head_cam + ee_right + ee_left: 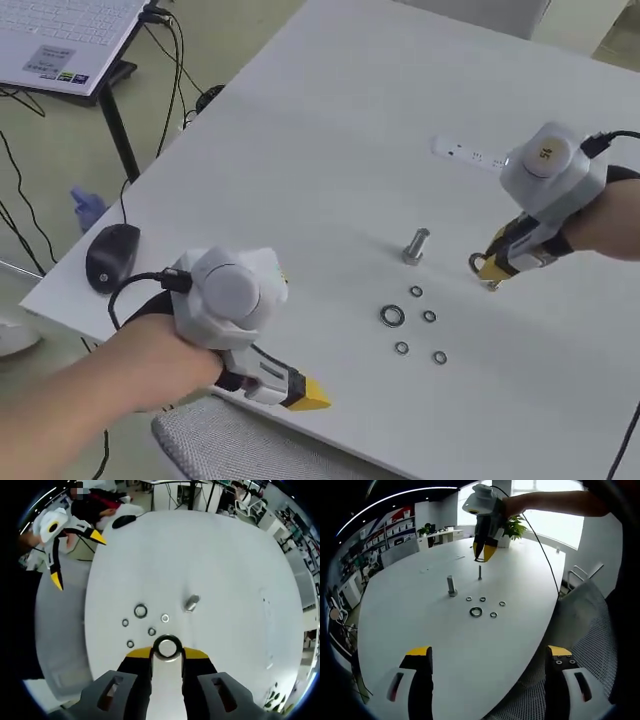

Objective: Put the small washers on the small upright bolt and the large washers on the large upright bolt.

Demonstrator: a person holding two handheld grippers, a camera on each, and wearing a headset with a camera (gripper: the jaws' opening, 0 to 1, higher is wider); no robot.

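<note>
White table (pixel 300 150), head view. Left gripper (pixel 312 397) is held low at the near edge, and its jaw gap cannot be told from this angle. Right gripper (pixel 488 268) is at the right, clamped on a ring, the held washer (pixel 478 265). Large bolt (pixel 416 246) stands upright mid-table, just left of that gripper. Loose large washer (pixel 392 316) and four small washers (pixel 429 316) lie flat in a cluster nearer the person, none touching. Mouse (pixel 112 255) sits at the left edge, power strip (pixel 465 153) at the far right, and laptop (pixel 65 40) off the table, cut off by the frame.

Left gripper view. Its own jaws are spread wide with nothing between them. Small bolt (pixel 480 572) is thin and upright, clear here but masked by the right gripper in the head view. It stands right of the large bolt and directly under the right gripper's tips. The held washer hangs just above its top; whether they touch cannot be told.

Right gripper view. The held washer is pinched at its edges between the yellow tips, its hole clear to see. The small bolt is hidden beneath it. The left gripper is at upper left, jaws wide, past the table edge.
</note>
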